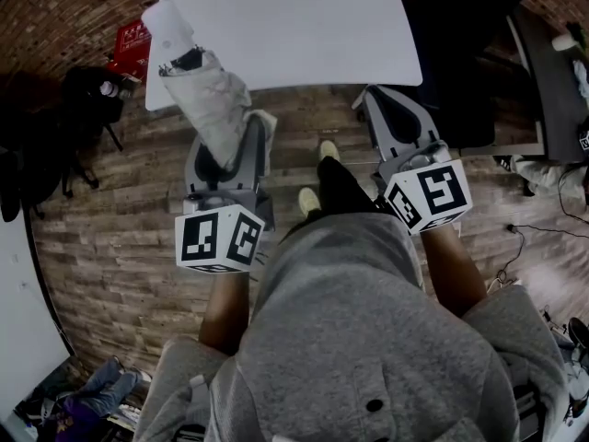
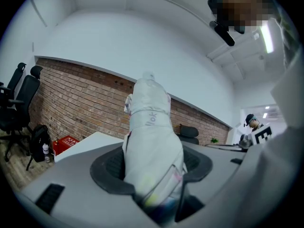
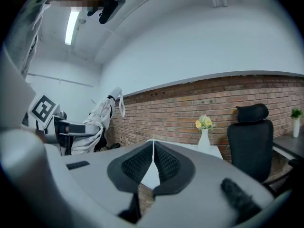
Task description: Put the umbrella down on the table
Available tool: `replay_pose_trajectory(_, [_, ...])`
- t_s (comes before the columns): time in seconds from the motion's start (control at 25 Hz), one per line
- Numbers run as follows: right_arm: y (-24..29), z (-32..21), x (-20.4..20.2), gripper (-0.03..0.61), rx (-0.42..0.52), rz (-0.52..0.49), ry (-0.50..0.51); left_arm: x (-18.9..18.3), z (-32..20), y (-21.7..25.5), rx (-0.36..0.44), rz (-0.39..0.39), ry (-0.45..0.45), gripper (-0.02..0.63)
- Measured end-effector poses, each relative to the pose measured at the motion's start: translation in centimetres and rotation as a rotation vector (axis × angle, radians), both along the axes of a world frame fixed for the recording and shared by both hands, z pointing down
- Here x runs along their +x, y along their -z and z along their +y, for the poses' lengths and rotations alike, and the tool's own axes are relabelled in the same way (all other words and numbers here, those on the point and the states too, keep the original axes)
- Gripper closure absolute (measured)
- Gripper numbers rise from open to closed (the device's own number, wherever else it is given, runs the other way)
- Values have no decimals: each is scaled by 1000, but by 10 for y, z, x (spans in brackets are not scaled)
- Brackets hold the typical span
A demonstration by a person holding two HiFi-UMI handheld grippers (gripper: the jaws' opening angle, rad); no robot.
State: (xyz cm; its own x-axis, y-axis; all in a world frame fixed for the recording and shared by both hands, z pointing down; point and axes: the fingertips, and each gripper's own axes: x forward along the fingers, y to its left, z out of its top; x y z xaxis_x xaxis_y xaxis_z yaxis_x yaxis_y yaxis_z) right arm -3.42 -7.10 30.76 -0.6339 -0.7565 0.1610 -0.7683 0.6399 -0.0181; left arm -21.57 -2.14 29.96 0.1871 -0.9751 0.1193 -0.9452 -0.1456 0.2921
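Note:
A folded white-grey umbrella (image 1: 207, 99) stands up out of my left gripper (image 1: 230, 138), whose jaws are shut on its lower part. Its capped end (image 1: 168, 21) leans over the front left corner of the white table (image 1: 294, 26). In the left gripper view the umbrella (image 2: 149, 137) fills the gap between the dark pads (image 2: 108, 167). My right gripper (image 1: 371, 99) is shut with nothing in it, its tips at the table's front edge. In the right gripper view its ribbed pads (image 3: 137, 164) meet at the tips, and the umbrella (image 3: 102, 118) shows far left.
On the wooden floor left of the table are a red box (image 1: 133, 49) and a black bag (image 1: 87, 99). A black office chair (image 3: 249, 137) and a white vase of flowers (image 3: 204, 132) stand by the brick wall. Another desk (image 1: 552, 90) is at the right, with cables (image 1: 529, 238) on the floor.

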Motion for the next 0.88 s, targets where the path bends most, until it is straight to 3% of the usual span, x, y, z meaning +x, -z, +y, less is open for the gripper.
replay_pose_trajectory(0.52, [-2,-30,2,554,3,2,-13,-5,-28,-2,-13,-12,-8,353])
replay_pose_trajectory(0.88, [-9,-79,10,554,-2,-1,-37,-3,-75,-14,-38,-25,-19,353])
